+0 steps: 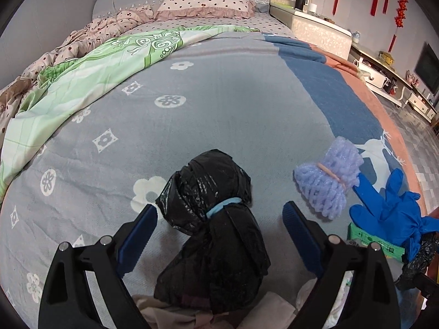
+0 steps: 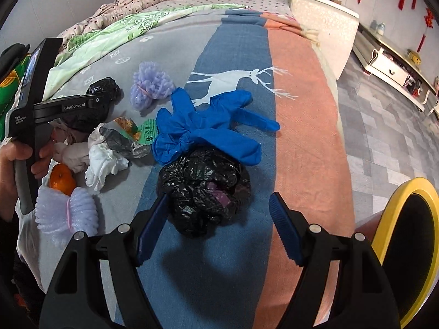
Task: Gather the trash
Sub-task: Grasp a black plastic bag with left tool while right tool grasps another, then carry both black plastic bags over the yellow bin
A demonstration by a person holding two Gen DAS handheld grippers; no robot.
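Hovering over the bed (image 1: pixel 219 104) with both tools, we have each set of jaws spread wide and gripping nothing. Our left gripper (image 1: pixel 219 219) straddles a tied black bag bundle (image 1: pixel 216 219) cinched with a light blue band (image 1: pixel 223 204); the pads stand clear of it on either side. Our right gripper (image 2: pixel 218 211) frames a crumpled black plastic bag (image 2: pixel 204 189), its left pad just beside the bag's edge, though we cannot tell if it touches. The rest of the trash lies scattered on the blanket: a pair of knotted blue gloves (image 2: pixel 208 126) touching the crumpled bag's far side, a purple foam net (image 2: pixel 151 87), a second pale foam net (image 2: pixel 67 211), white tissue (image 2: pixel 105 164), a green wrapper (image 2: pixel 146 130), and a small orange (image 2: pixel 61 182). We judge the main risk to be snagging: closing the right jaws could catch the gloves along with the bag, or pinch the blanket beneath, since the cloth is soft and gives. The left bundle is lumpy and slick, so a grip at its rounded top may squeeze it out. The yellow-rimmed bin (image 2: pixel 411 241) sits off the right side of the bed, near our right tool, with open blanket between. Left of the bundle the grey blanket is free, but the litter crowds between our two hands.
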